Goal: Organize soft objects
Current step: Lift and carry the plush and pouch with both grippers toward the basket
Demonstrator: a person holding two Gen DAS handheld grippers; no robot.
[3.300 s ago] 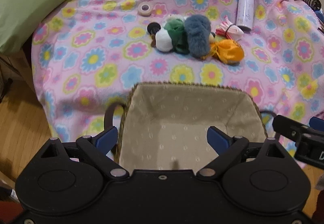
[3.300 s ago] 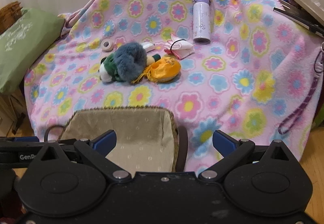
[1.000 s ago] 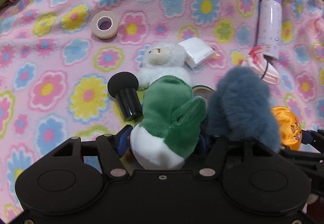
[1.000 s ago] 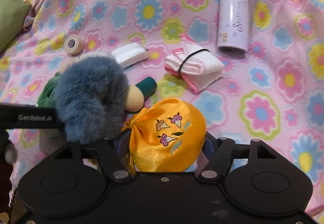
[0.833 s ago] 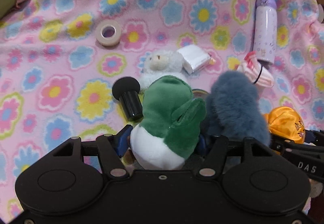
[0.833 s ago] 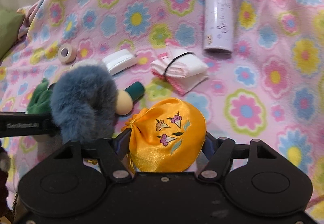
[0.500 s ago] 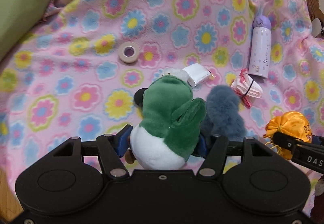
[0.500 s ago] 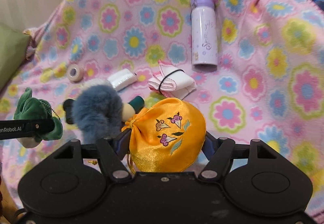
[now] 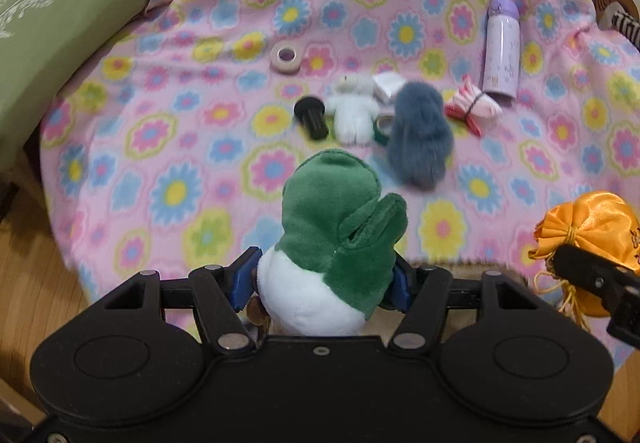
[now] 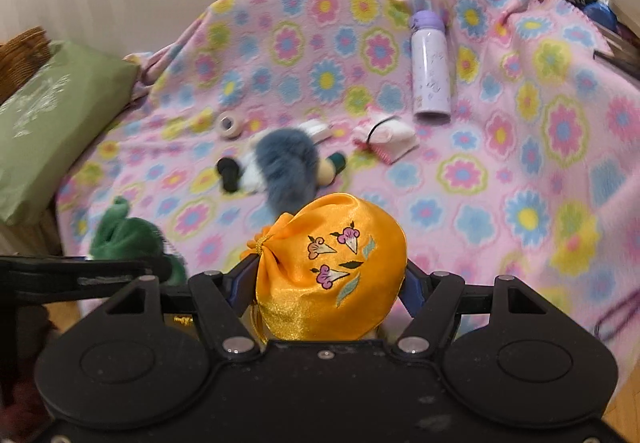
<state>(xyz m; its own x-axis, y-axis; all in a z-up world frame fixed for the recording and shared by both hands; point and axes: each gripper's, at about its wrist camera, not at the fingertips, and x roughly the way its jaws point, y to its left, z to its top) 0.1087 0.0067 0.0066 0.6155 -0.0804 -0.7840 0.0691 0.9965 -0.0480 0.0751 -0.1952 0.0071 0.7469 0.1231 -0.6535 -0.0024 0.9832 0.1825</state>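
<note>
Green plush gripped, blanket edge — near

Three plush toys are showing: one green-and-white plush, one white teddy, one blue-grey furry toy. One orange satin pouch, one lilac bottle, one tape roll, one green pillow and one banded pink cloth are lying about.

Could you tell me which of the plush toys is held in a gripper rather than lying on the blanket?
The green and white plush, clamped in the left gripper; the small white one and the blue-grey furry one lie loose.
</note>
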